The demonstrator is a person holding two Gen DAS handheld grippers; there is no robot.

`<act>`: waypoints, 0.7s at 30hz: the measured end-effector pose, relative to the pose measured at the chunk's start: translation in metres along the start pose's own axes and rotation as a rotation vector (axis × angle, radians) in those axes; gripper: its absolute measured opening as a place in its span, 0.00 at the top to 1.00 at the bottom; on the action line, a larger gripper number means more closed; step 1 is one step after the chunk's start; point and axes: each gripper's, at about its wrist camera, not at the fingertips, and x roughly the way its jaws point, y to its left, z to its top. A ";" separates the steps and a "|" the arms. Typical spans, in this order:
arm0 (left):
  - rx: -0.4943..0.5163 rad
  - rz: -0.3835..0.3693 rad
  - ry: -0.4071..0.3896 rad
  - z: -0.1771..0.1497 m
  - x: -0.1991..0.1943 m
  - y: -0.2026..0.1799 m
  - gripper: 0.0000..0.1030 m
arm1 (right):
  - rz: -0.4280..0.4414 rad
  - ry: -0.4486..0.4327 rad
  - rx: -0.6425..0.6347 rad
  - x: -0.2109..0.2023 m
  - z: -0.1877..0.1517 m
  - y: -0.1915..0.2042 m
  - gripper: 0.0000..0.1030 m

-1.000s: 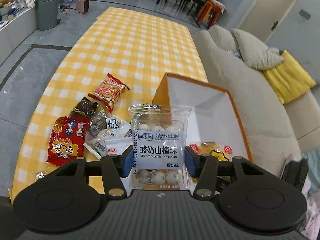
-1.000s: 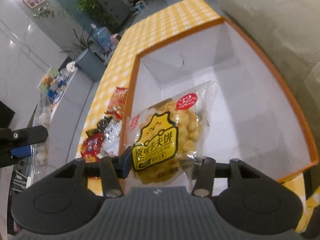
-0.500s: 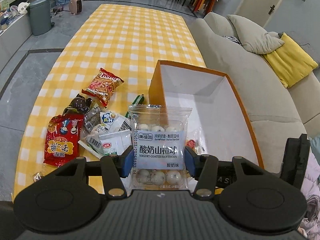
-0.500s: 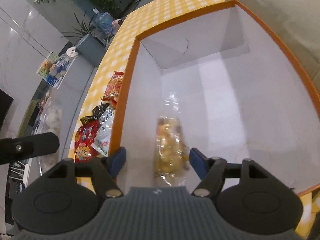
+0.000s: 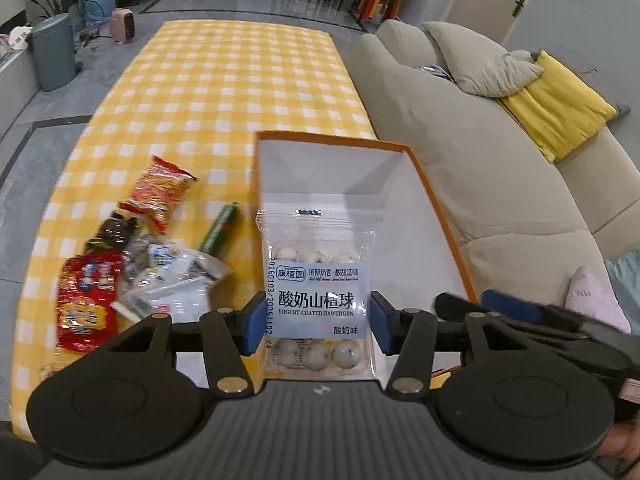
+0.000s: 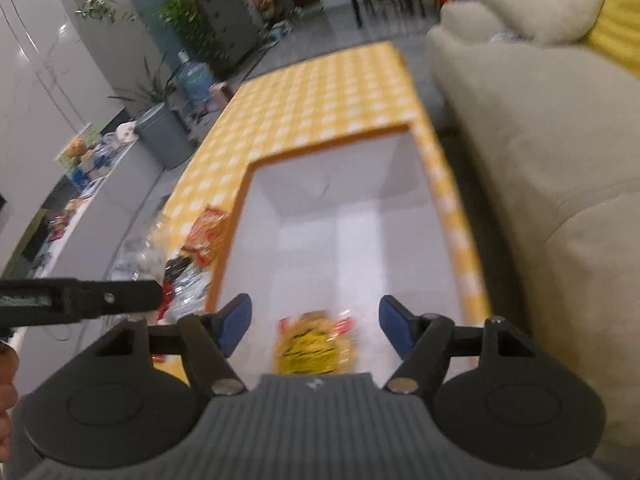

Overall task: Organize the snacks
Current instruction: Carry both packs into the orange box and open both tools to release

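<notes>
Since the earlier frame, the right gripper [image 6: 315, 323] has let go of the yellow biscuit packet [image 6: 314, 348], which now lies inside the orange-rimmed white cardboard box [image 6: 434, 200], between the spread jaws. In the left wrist view, the left gripper [image 5: 316, 320] still clamps the clear yogurt-coated hawthorn ball pouch [image 5: 318, 296] over the box's near end on the yellow checked tabletop [image 5: 224, 92], with loose snack packets [image 5: 132, 252] beside it.
</notes>
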 end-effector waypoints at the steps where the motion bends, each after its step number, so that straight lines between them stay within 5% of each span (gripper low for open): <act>1: 0.000 -0.004 0.006 0.000 0.005 -0.005 0.42 | -0.023 -0.012 -0.012 -0.006 0.002 -0.003 0.33; 14: -0.022 -0.070 0.083 -0.008 0.085 -0.050 0.42 | -0.198 -0.079 -0.091 -0.046 -0.004 -0.041 0.27; 21: -0.034 -0.052 0.148 -0.015 0.130 -0.064 0.42 | -0.230 -0.123 -0.019 -0.046 -0.017 -0.061 0.27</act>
